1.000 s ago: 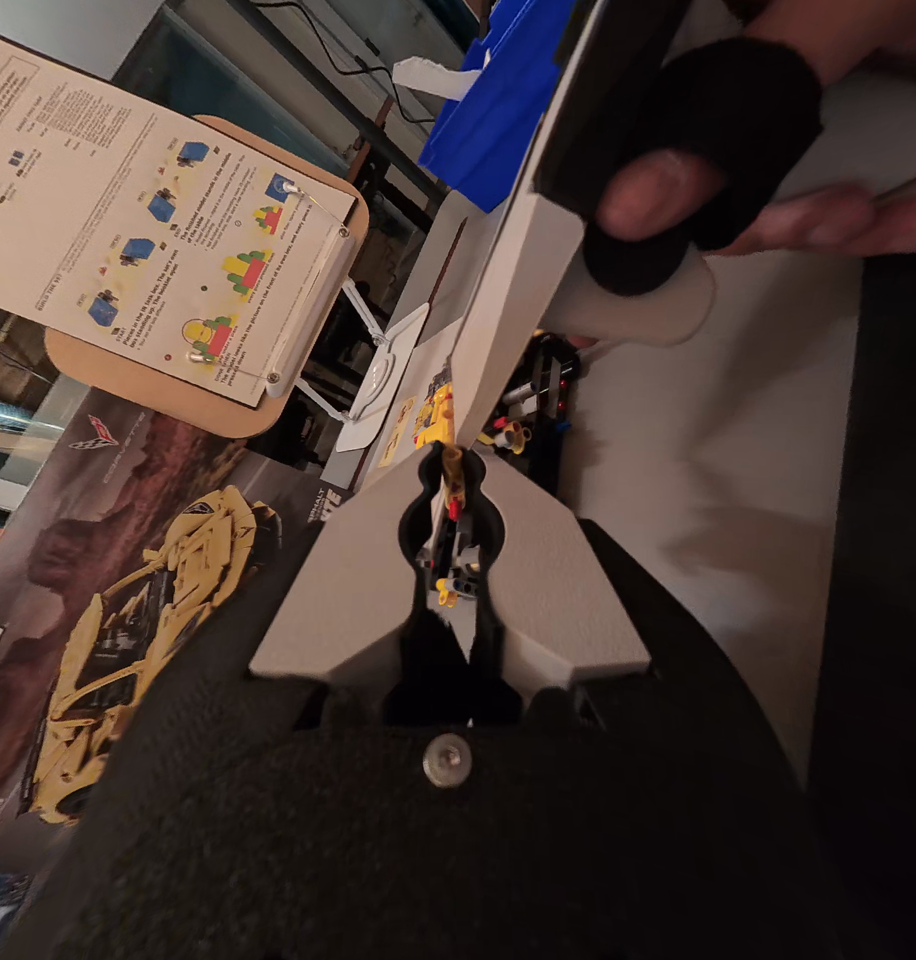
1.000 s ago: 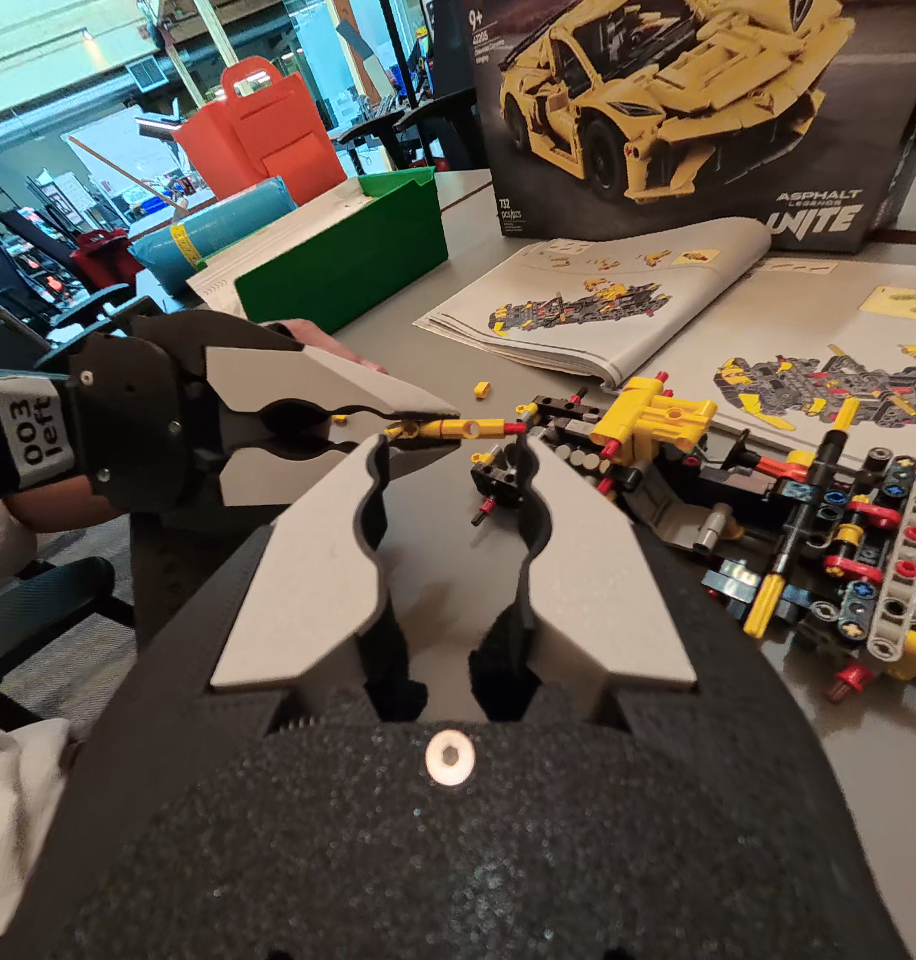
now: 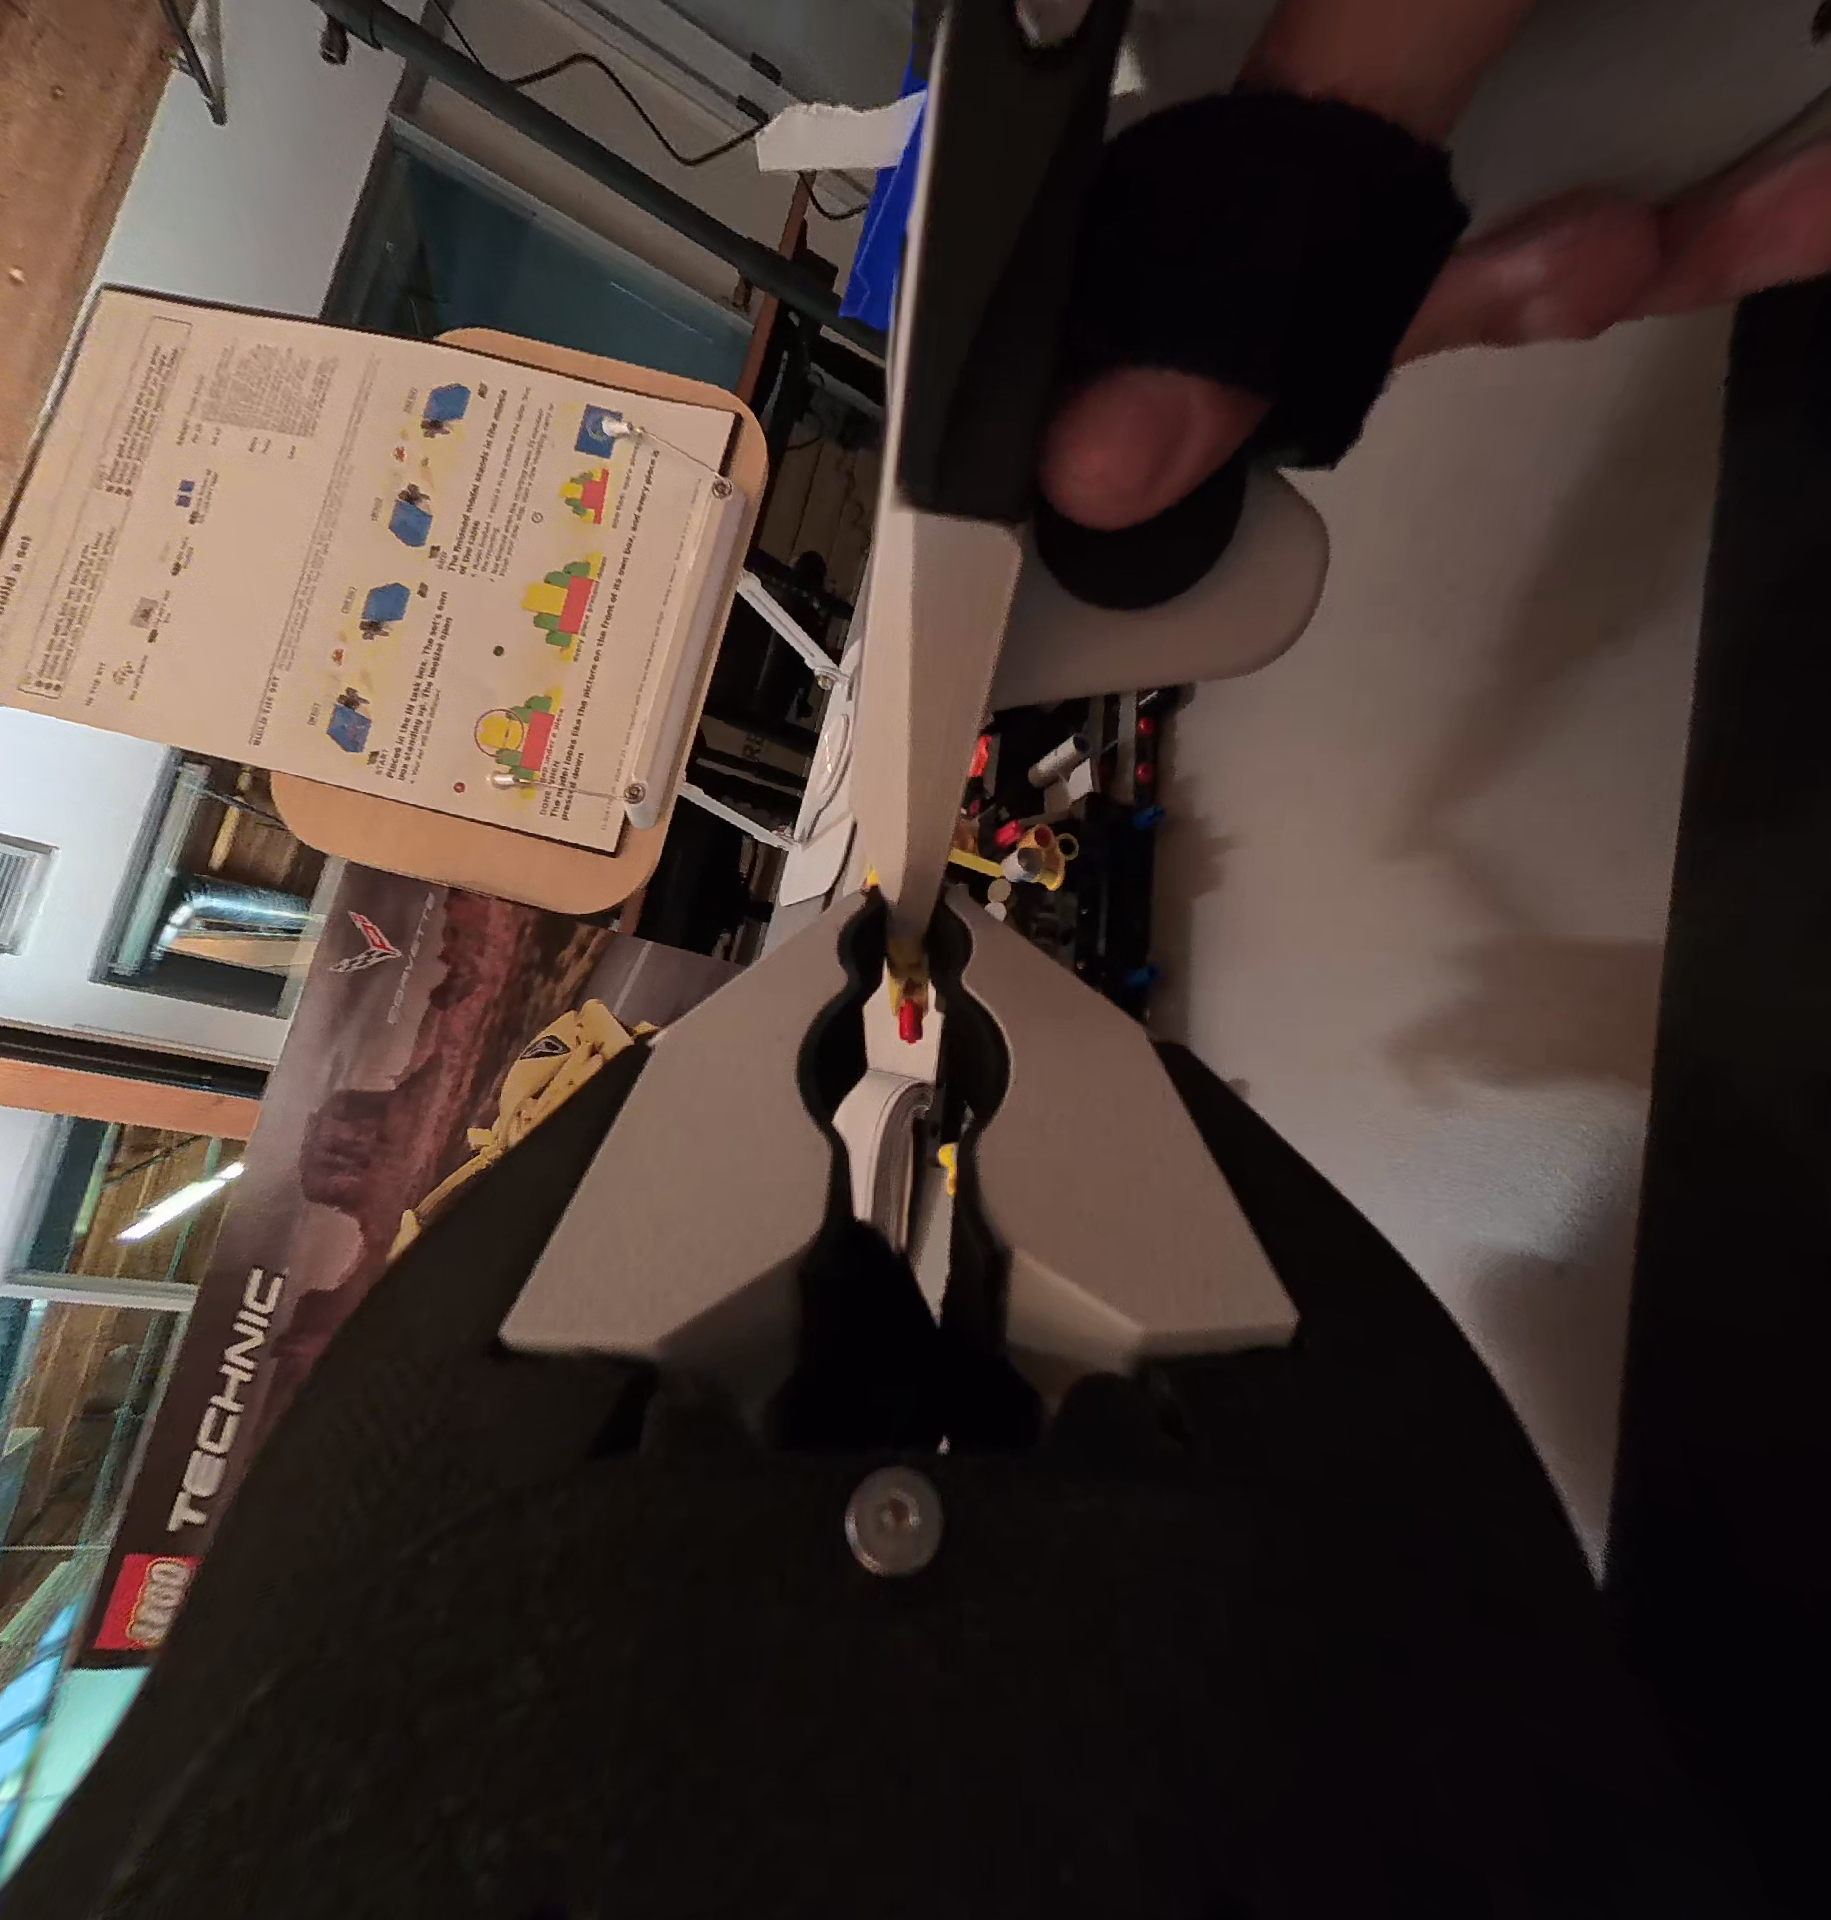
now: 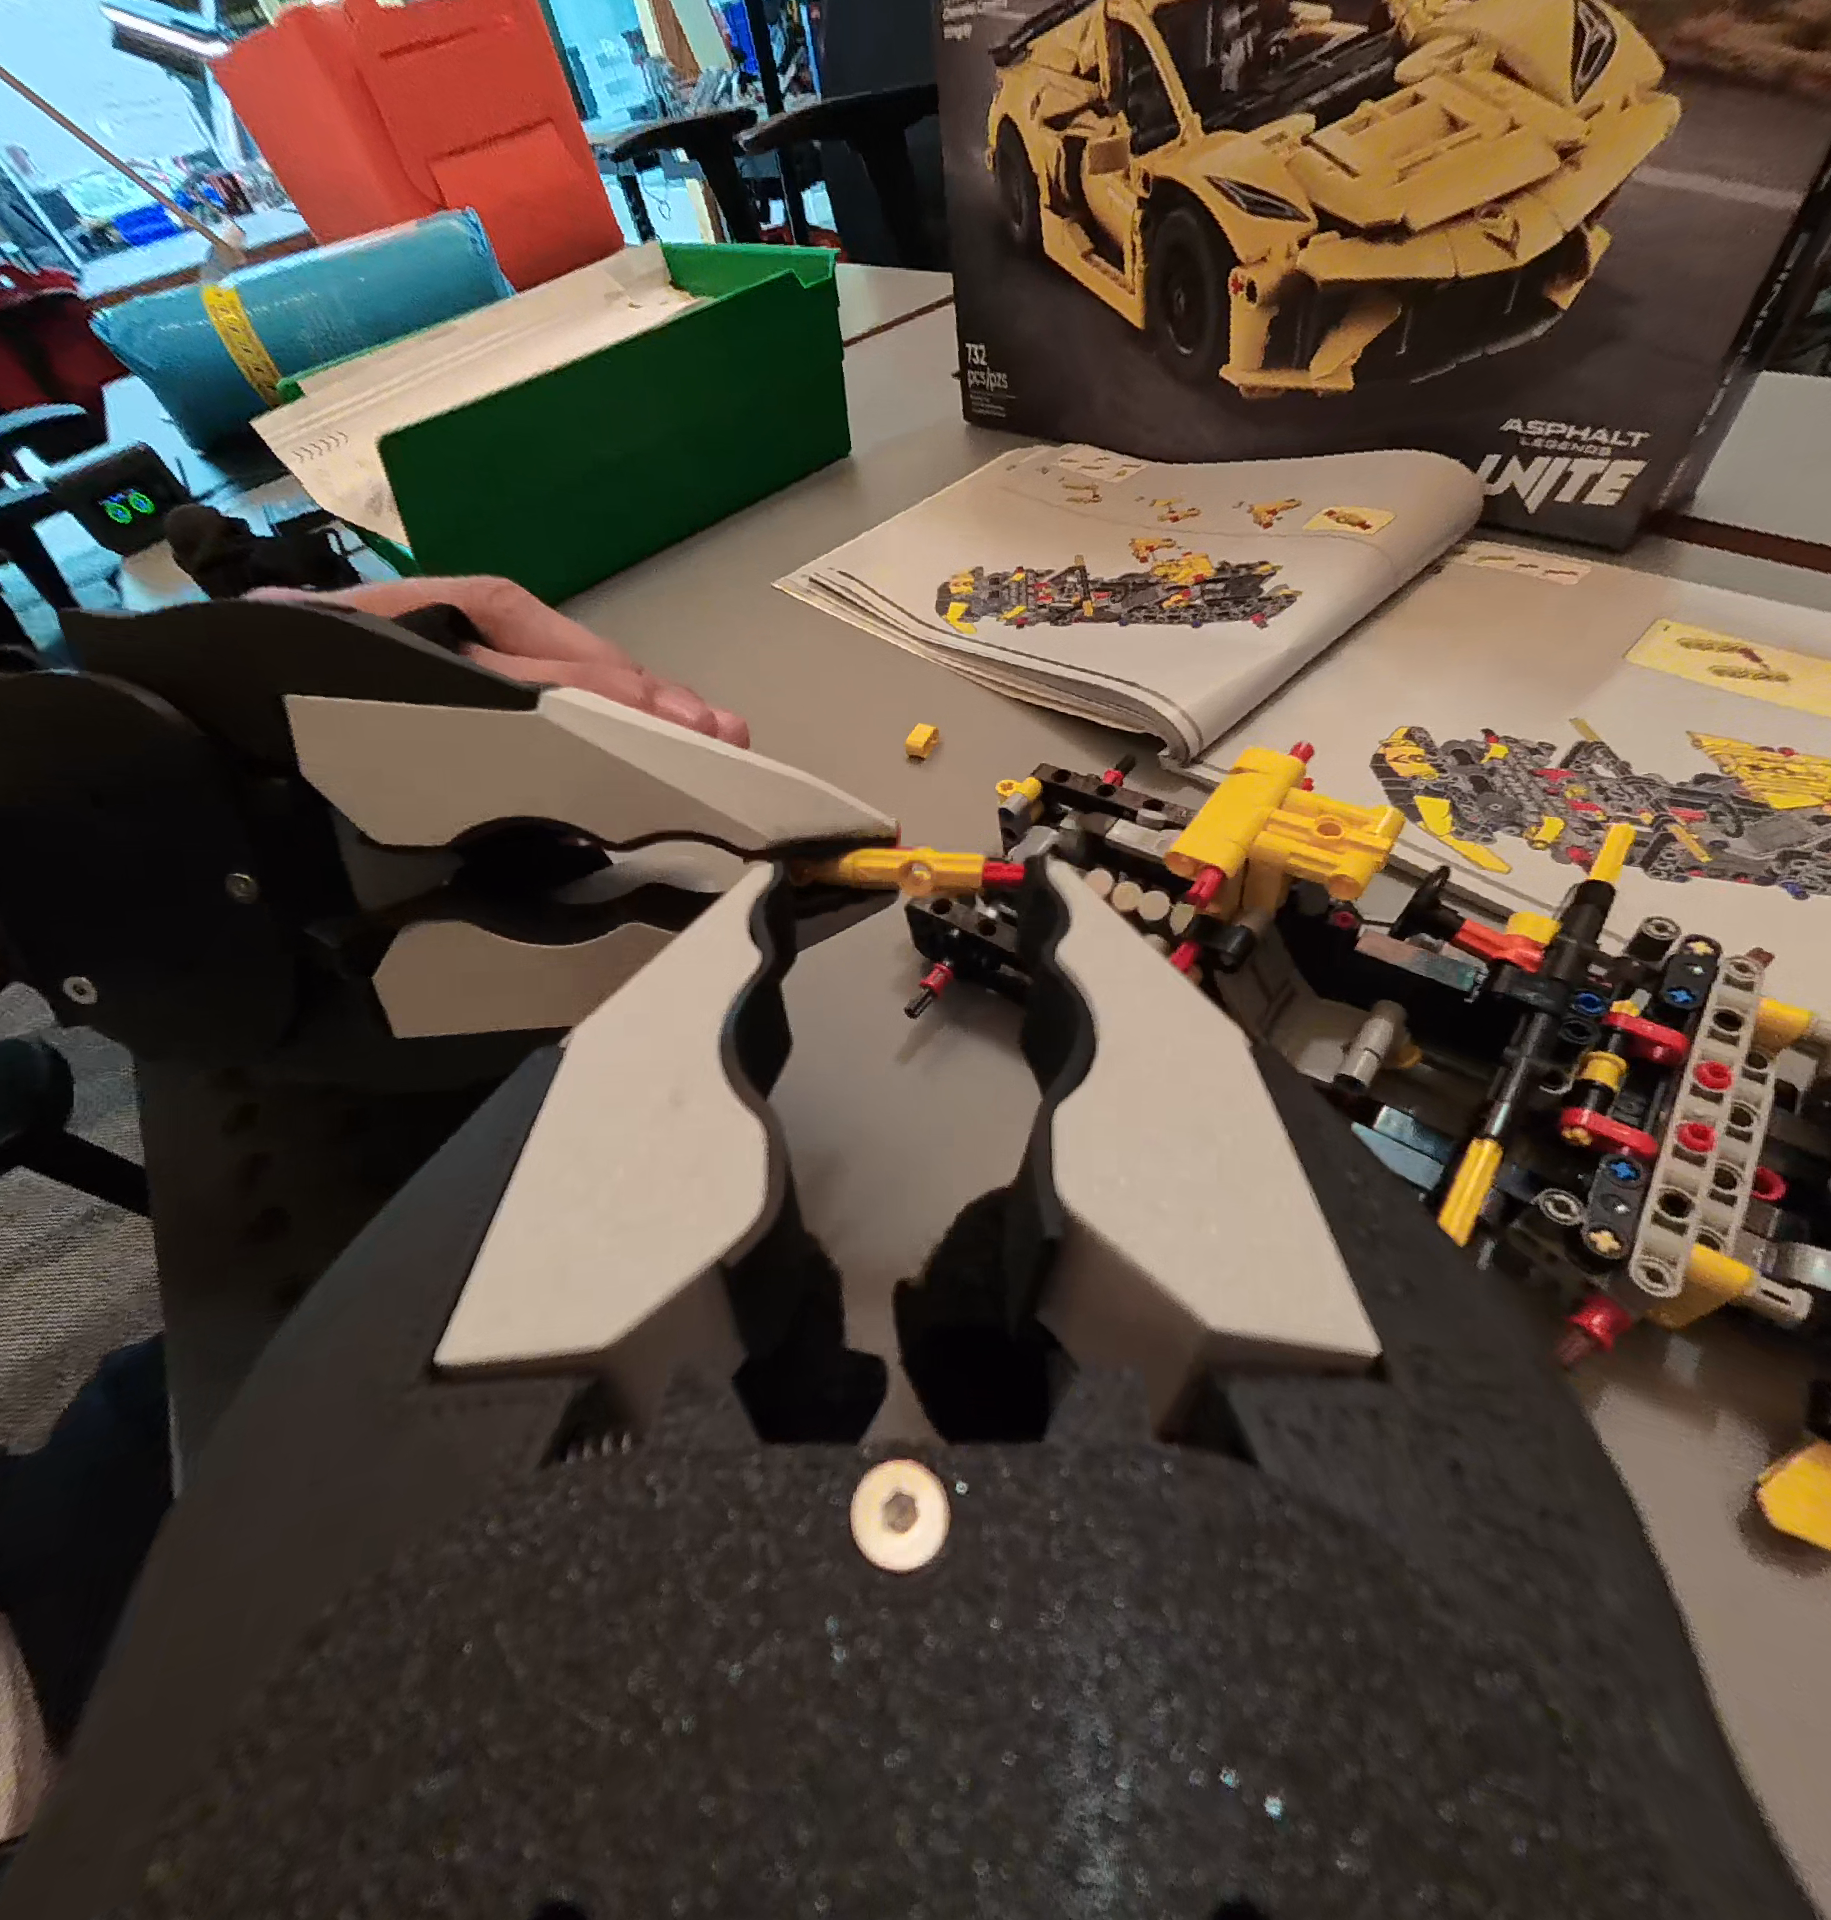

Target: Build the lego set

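My left gripper (image 3: 906,925) is shut on a yellow Technic connector with a red pin (image 3: 906,987). In the right wrist view the left gripper (image 4: 838,847) comes in from the left and holds that yellow connector (image 4: 916,868) level, its red end toward the partly built black, grey and yellow chassis (image 4: 1513,1039). My right gripper (image 4: 906,899) is open, its fingertips either side of the connector and a small black block (image 4: 968,925) at the chassis end. One right-gripper finger (image 3: 932,727) shows edge-on in the left wrist view, touching or just over the connector.
An open instruction booklet (image 4: 1150,592) and the set's box (image 4: 1358,229) lie behind the chassis. A green bin (image 4: 620,457) stands at the back left. A loose yellow piece (image 4: 921,738) and a yellow panel (image 4: 1815,1496) lie on the table. A clipboard with a sheet (image 3: 402,592) stands behind. The grippers are tip to tip, or close to it.
The left gripper has turned a little with the connector still in it. The right gripper's finger sits closer over the left fingertips. Both jaws stand as before.
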`<state>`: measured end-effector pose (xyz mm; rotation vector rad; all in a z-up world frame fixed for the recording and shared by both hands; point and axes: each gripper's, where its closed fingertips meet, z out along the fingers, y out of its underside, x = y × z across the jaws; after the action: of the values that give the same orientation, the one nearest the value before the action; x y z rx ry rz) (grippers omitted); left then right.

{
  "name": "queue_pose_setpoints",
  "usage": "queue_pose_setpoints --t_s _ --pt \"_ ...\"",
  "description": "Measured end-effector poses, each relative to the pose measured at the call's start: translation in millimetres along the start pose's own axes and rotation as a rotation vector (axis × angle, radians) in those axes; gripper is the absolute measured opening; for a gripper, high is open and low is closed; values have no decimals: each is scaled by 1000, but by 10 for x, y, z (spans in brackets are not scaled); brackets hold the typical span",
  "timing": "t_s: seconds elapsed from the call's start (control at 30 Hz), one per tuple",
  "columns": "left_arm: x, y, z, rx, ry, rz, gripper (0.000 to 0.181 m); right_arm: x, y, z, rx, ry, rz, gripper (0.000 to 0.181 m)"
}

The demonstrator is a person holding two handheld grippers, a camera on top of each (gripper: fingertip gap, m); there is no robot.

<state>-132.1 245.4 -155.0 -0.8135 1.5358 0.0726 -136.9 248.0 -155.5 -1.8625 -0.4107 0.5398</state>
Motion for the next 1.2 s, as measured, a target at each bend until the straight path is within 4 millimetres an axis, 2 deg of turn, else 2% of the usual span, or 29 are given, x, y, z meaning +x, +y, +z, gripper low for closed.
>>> queue_pose_setpoints --t_s 0.07,0.1,0.27,0.37,0.47,0.57,0.67,0.77,0.83,0.93,1.03,1.13,1.2 --pt "6 8 -1 -7 -9 28 6 33 22 -7 -14 23 7 33" --pt "1 11 -5 -3 -4 7 6 55 1 -41 -5 32 -9 21" --pt "-44 -10 -6 31 0 -17 7 66 -55 -61 43 15 25 21" --pt "-116 -16 -39 90 1 -85 7 36 -130 -98 111 -19 -28 19" --pt "-246 29 -76 165 -1 -199 7 -35 -208 -173 172 -178 74 27" --pt "-254 -92 -184 308 44 -255 7 -13 -301 -226 242 -283 216 39" --pt "-163 -157 -204 337 76 -222 7 -137 -235 -192 177 -400 307 34" --pt "-116 -203 -213 351 85 -188 7 -256 -231 -214 160 -470 306 21" --pt "-71 -213 -215 350 90 -154 7 -282 -180 -206 126 -459 278 7" --pt "-28 -143 -149 286 84 -121 7 -247 -118 -170 90 -388 221 7" --pt "-32 -10 -52 182 63 -122 10 -82 -111 -140 88 -184 68 7" --pt "-108 134 -16 120 43 -176 13 87 -156 -171 106 -10 -17 7" --pt "-146 149 -13 112 50 -219 22 83 -152 -157 96 17 -31 7"
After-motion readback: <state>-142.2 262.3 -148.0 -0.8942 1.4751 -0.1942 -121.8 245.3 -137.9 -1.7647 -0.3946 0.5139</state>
